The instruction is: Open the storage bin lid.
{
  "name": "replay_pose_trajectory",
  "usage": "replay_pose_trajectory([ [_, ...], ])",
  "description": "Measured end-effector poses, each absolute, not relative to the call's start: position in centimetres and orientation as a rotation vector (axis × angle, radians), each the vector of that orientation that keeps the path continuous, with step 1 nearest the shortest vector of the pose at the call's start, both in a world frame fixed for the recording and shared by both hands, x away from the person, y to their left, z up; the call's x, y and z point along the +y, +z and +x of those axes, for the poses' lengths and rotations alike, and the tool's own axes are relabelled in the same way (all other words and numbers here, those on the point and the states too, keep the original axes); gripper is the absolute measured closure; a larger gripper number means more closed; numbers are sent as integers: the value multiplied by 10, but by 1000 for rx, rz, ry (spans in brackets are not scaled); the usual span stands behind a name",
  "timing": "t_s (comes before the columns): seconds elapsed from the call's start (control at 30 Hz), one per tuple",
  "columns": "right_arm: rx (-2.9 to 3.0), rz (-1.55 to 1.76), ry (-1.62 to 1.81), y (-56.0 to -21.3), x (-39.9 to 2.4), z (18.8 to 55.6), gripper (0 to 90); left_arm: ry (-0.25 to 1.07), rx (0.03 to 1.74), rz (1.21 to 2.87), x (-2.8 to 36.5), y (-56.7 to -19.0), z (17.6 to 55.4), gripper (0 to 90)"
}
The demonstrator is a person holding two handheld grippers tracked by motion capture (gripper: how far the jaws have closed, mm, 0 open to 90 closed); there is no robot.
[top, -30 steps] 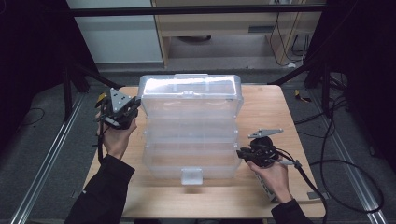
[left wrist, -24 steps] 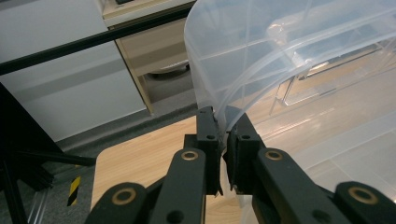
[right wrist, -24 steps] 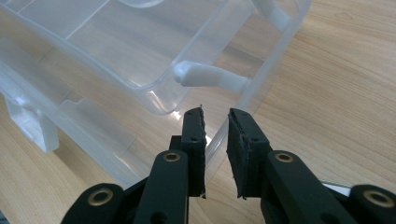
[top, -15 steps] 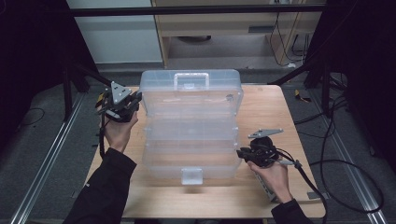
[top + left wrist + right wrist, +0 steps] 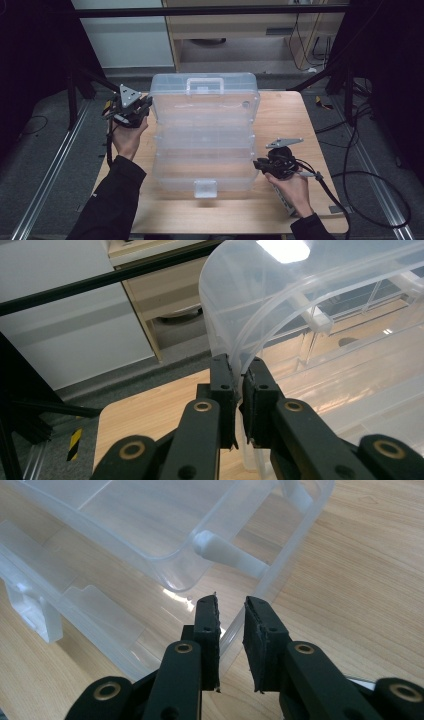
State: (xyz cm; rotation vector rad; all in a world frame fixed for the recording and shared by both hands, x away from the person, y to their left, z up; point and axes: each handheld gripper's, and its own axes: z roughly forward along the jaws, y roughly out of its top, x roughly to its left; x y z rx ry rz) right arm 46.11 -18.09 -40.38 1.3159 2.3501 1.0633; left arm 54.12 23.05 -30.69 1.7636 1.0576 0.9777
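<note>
I have a clear plastic organizer case (image 5: 202,135) lying open across the middle of the wooden table (image 5: 295,115). Its lid (image 5: 205,97) stands raised at the far side with the carry handle (image 5: 205,84) on top, and its latch tab (image 5: 205,188) hangs at the near edge.

My left gripper (image 5: 142,107) sits at the lid's left edge. In the left gripper view the jaws stand narrow, and the curved rim of the lid (image 5: 260,320) runs down between the two black pads, which pinch it. I read that as a grip on the lid.

My right gripper (image 5: 259,165) is at the right side of the case's lower half, near the front corner. In the right gripper view the thin wall of the base tray (image 5: 280,565) passes down into the narrow gap between the pads (image 5: 260,630). The pads sit close to that wall, but I cannot tell whether they press on it or merely flank it. A white hinge arm (image 5: 227,554) of the inner tray shows just beyond the jaws.
</note>
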Motion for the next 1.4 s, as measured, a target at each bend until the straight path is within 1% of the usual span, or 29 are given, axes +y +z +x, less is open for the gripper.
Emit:
replay_pose_trajectory([
  [0.4,2353,1311,1067,-404,-181,461,764,973,1050,1750,231,-307,544,839],
  [0.87,2352,1305,1067,-404,-181,461,764,1007,1037,1735,229,-306,545,834],
  [1.4,2352,1304,1065,-404,-181,461,764,1024,1040,1754,227,-303,549,841],
])
